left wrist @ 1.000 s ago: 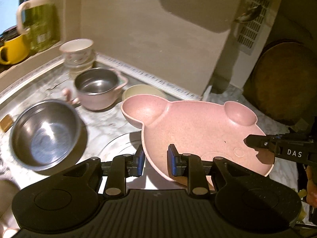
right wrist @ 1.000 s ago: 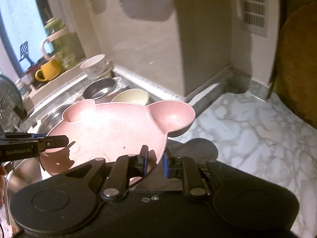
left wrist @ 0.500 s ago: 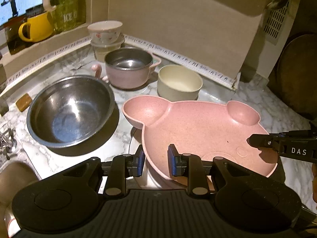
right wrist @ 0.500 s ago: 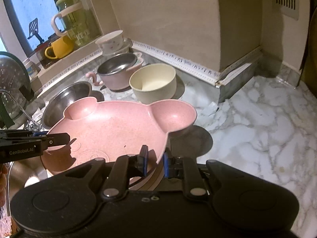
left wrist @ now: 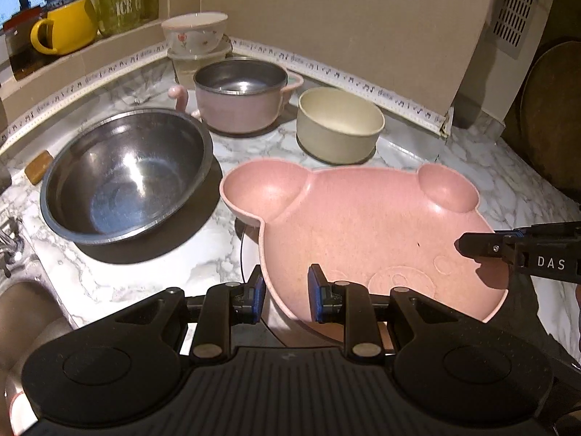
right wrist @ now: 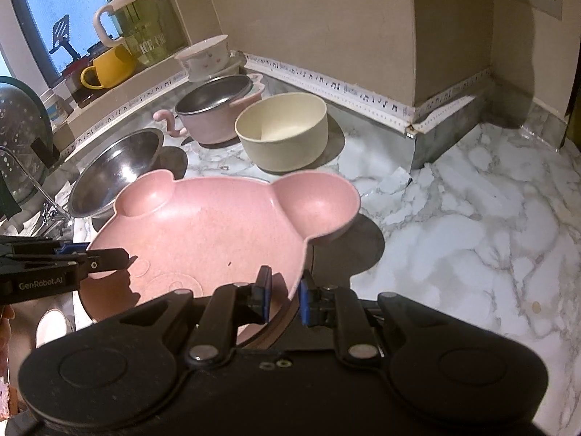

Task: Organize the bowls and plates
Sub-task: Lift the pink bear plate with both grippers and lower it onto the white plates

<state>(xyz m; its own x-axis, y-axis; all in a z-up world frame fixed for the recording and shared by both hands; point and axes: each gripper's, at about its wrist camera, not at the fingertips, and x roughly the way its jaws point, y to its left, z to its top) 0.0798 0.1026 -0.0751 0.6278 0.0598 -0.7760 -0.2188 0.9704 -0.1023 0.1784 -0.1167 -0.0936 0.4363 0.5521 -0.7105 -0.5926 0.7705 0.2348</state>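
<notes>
Both grippers, left gripper (left wrist: 285, 292) and right gripper (right wrist: 285, 296), clench opposite rims of the stiff, light pink bear-shaped plate (left wrist: 366, 229), near the cream bowl (left wrist: 339, 125).

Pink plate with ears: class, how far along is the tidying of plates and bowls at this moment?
Done: nothing clearly; two small bowls sit stacked by the wall.
In hand: the pink plate is gripped on opposite rims by the left gripper and right gripper, over another plate.
Left: the steel bowl, pink pot and cream bowl stand apart on the counter.
</notes>
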